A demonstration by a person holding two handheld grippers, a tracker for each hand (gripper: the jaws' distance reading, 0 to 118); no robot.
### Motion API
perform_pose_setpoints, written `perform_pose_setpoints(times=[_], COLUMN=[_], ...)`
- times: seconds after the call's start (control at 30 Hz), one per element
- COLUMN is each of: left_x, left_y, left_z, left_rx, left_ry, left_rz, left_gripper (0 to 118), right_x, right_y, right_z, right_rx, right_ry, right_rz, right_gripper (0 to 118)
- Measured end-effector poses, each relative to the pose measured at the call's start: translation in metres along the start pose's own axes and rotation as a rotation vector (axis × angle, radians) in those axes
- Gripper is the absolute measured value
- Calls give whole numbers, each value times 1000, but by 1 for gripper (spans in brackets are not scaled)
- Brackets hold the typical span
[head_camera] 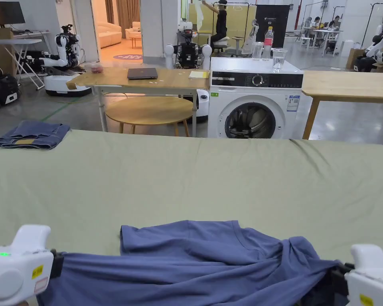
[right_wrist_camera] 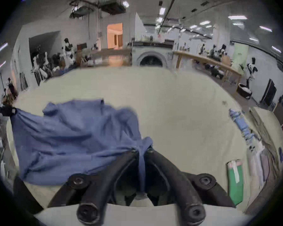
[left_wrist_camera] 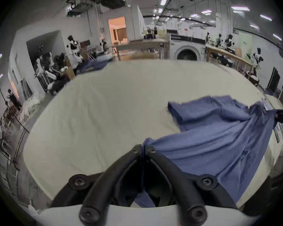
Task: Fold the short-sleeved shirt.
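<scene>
One blue short-sleeved shirt (head_camera: pixel 194 263) lies stretched across the near edge of the green-covered surface (head_camera: pixel 194 179), its long axis running from side to side between the two grippers. The collar end points away from the person, toward the washing machine (head_camera: pixel 253 101) beyond the surface, and a sleeve lies folded flat on the shirt's far left part. The left gripper (left_wrist_camera: pixel 143 149) is clamped on one corner of the shirt, the cloth pinched between its closed jaws; the right gripper (right_wrist_camera: pixel 141 150) is clamped the same way on the opposite corner, where the fabric bunches into tight gathers. Between the two grips the near edge of the shirt is pulled taut and lifted slightly off the surface. A second, darker blue folded garment (head_camera: pixel 31 135) sits at the surface's far left corner, well apart from the shirt.
</scene>
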State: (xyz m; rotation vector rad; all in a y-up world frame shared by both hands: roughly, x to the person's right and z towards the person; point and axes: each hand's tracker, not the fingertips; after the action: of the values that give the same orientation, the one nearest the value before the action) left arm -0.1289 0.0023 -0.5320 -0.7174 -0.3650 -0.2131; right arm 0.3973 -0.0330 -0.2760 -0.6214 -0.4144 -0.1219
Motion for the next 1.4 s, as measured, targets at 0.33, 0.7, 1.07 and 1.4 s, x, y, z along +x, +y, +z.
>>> perform_pose_setpoints(times=[0.33,0.7,1.07,1.4], left_x=[-8,-14,-2,13], left_y=[136,303,343,270], left_z=[55,106,107,39], left_rx=[251,486,541,402], left_ry=[87,145,152,87], left_rz=[-70,-23,-20,-32], left_gripper=[0,0,0,0], right_x=[15,23,24,35], right_y=[162,321,355,278], right_z=[89,159,152,99], right_rx=[256,538,595,480], right_ry=[-124,-229,-280,-284], right_rz=[36,26,45,56], right_gripper=[2,2,2,2])
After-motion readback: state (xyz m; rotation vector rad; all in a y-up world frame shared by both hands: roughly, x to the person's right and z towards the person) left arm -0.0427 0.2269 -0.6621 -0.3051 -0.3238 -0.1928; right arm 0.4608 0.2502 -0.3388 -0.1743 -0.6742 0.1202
